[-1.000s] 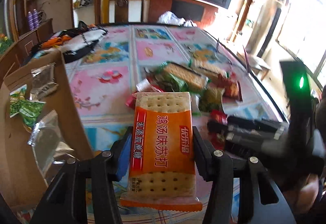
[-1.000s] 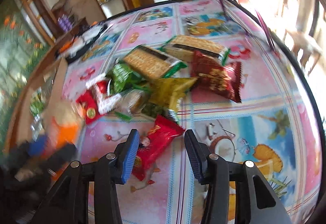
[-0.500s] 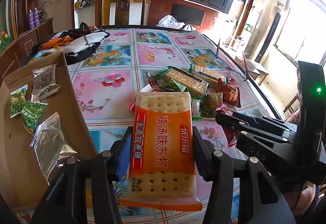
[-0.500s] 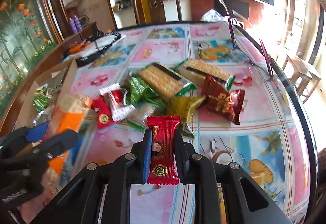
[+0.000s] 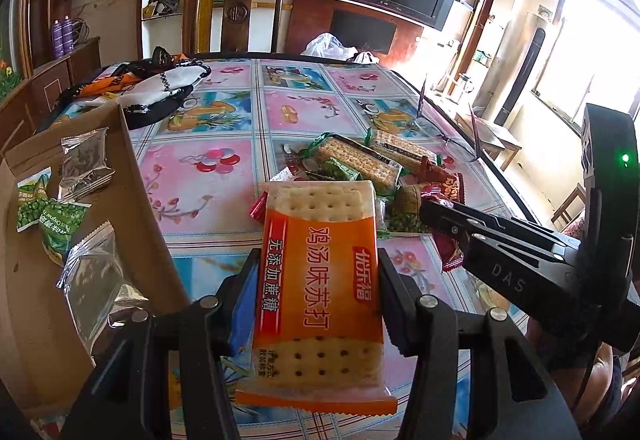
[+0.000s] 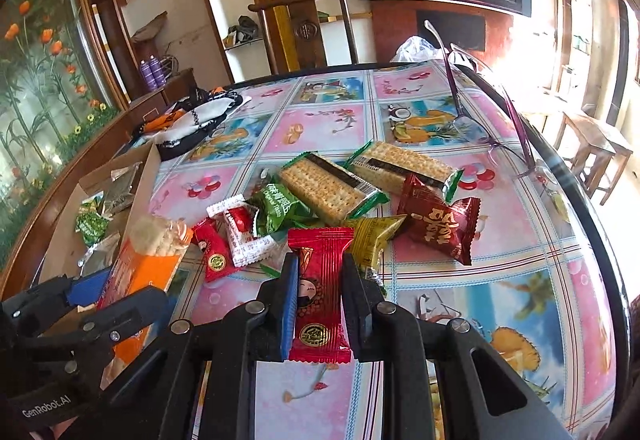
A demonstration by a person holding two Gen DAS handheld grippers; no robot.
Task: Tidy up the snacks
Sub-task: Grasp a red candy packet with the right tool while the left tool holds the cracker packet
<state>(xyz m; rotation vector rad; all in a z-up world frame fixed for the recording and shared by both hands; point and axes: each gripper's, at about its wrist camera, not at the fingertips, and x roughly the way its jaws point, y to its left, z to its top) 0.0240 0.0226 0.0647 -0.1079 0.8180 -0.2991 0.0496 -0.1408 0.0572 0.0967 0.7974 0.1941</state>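
Note:
My left gripper (image 5: 316, 280) is shut on an orange cracker pack (image 5: 320, 280) and holds it above the table, just right of the cardboard box (image 5: 148, 208). My right gripper (image 6: 320, 280) is shut on a small red candy packet (image 6: 318, 288), lifted above the table's near side. The snack pile (image 6: 332, 192) lies mid-table: two green cracker packs, green pea packets, red and yellow packets. In the right wrist view the left gripper (image 6: 116, 292) with the orange pack sits at lower left. In the left wrist view the right gripper (image 5: 444, 224) reaches in from the right.
The cardboard box holds silver packets (image 5: 84, 160) and green pea packets (image 5: 60, 220). A black, white and orange cloth (image 5: 160, 88) lies at the table's far left. Purple glasses (image 6: 492, 128) lie near the table's right edge (image 6: 592, 232). A wooden chair (image 6: 308, 28) stands behind the table.
My right gripper closed on the red candy packet and lifted it off the table. My left gripper kept the orange cracker pack, raised slightly beside the box.

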